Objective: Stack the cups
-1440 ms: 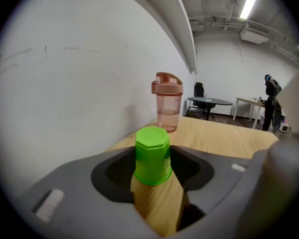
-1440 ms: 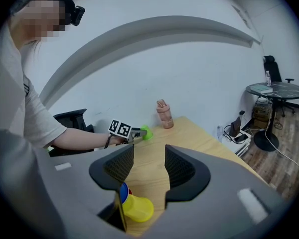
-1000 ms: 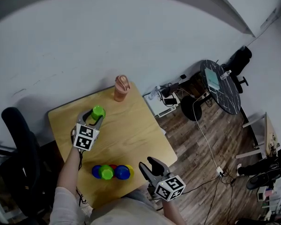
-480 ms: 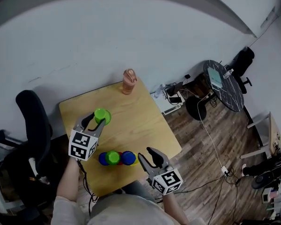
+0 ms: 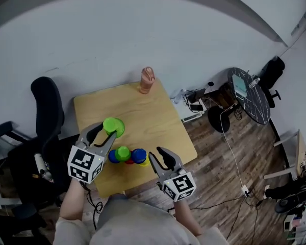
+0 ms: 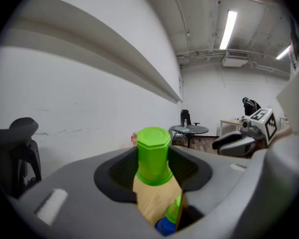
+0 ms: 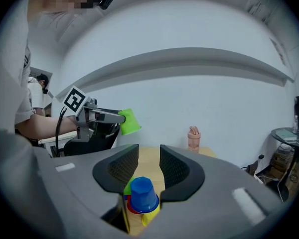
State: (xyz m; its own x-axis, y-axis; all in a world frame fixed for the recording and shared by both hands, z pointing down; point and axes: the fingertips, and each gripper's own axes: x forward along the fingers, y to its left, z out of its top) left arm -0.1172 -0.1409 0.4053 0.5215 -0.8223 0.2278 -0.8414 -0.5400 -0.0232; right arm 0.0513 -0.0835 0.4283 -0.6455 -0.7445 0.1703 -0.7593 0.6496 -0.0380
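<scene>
The left tongs [image 5: 106, 133] are clamped on an upturned green cup [image 6: 152, 151], and their own camera shows the pads tight against its sides. Only the right gripper view shows that cup held clear above the surface [image 5: 143, 116]. The right tongs [image 7: 149, 156] have just been closing and stand narrowly apart, pinching nothing. A blue cup [image 7: 142, 193] sits just ahead of them, huddled with a red cup [image 7: 132, 206] and a yellow cup [image 7: 148, 218]. From overhead, the huddle lies between the two tongs and includes a second green cup [image 5: 123, 153].
</scene>
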